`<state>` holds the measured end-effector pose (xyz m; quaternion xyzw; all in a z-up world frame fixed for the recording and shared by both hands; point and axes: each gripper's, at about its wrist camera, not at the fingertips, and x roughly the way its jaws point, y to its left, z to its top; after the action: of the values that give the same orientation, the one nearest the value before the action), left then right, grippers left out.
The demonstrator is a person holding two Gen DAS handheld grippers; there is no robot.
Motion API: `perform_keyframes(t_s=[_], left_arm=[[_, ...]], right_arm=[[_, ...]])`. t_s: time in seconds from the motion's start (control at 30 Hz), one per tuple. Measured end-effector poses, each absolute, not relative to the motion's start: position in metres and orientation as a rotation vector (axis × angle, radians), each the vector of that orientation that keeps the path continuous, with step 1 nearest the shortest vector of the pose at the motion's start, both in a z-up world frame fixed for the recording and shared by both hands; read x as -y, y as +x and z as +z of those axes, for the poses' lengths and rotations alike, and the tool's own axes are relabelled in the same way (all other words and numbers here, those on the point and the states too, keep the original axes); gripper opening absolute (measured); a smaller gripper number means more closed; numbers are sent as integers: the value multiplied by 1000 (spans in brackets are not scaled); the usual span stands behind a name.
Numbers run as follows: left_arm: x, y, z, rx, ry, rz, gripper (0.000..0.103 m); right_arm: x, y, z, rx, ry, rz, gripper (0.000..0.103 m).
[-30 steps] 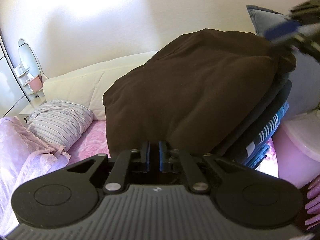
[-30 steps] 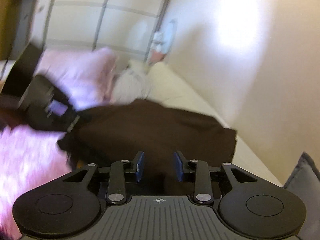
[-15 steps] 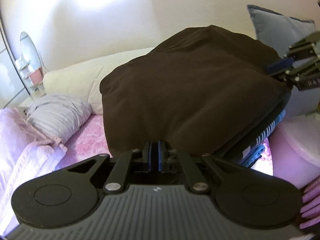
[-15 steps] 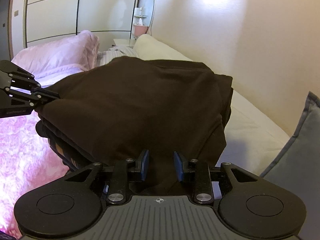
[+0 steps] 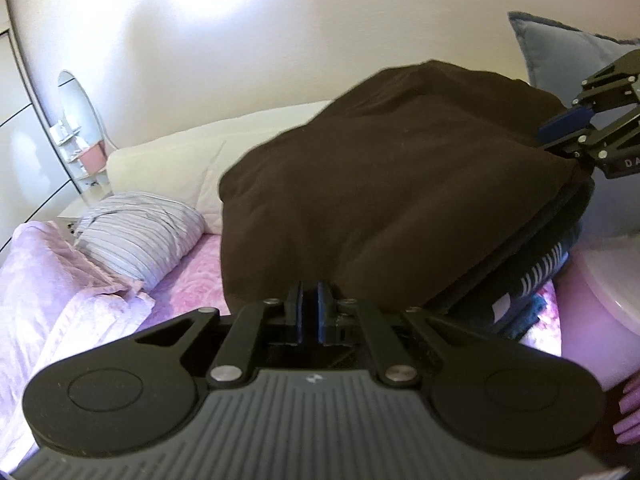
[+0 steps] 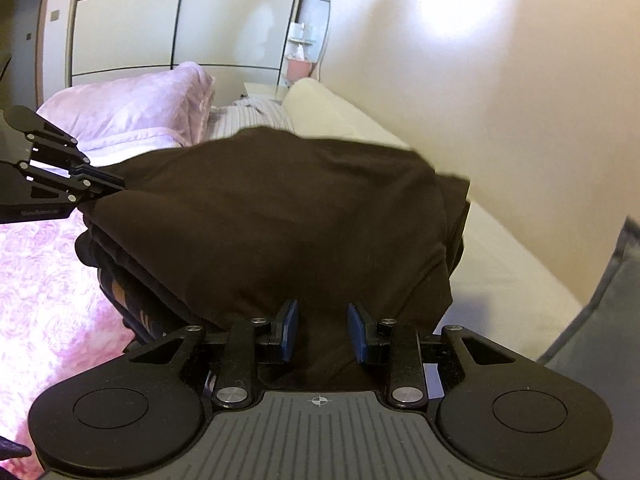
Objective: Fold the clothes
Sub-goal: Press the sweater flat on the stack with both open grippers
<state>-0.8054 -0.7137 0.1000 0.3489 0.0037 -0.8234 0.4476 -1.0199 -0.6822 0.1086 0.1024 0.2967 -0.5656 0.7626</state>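
A folded dark brown garment lies on top of a stack of folded clothes, some striped, on the bed. It also shows in the right wrist view. My left gripper is nearly shut at the garment's near edge, with a thin gap between its pads; it appears at the left of the right wrist view. My right gripper is open with brown cloth lying between its pads, and it appears at the right edge of the left wrist view.
The bed has a pink floral cover. A striped pillow, a folded pink blanket and a cream bolster lie along the wall. A grey cushion stands behind the stack. A wardrobe is at the far end.
My right gripper has opened wider on the garment's edge. My left gripper's pads have parted slightly. The brown garment has settled lower onto the stack.
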Motion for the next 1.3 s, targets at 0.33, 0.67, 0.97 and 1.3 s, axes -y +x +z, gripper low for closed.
perform_keyframes(t_s=[0.33,0.67,0.97,1.3], left_arm=[[717,-801,126,-7,756,-2026,24],[711,-795,130,-26,754,-2108,29],[662,-741,138,-21,662,-2249,53],[556,-628,125,-170,721,-2287,100]], right_arm=[[669,-1032,127,-542,186,-1259,68],[631,-1021,133,-462,221,-1379,68],[521,-956,137,-405,286,-1647,70],[386,-817,119,-372,551,-1837,89]])
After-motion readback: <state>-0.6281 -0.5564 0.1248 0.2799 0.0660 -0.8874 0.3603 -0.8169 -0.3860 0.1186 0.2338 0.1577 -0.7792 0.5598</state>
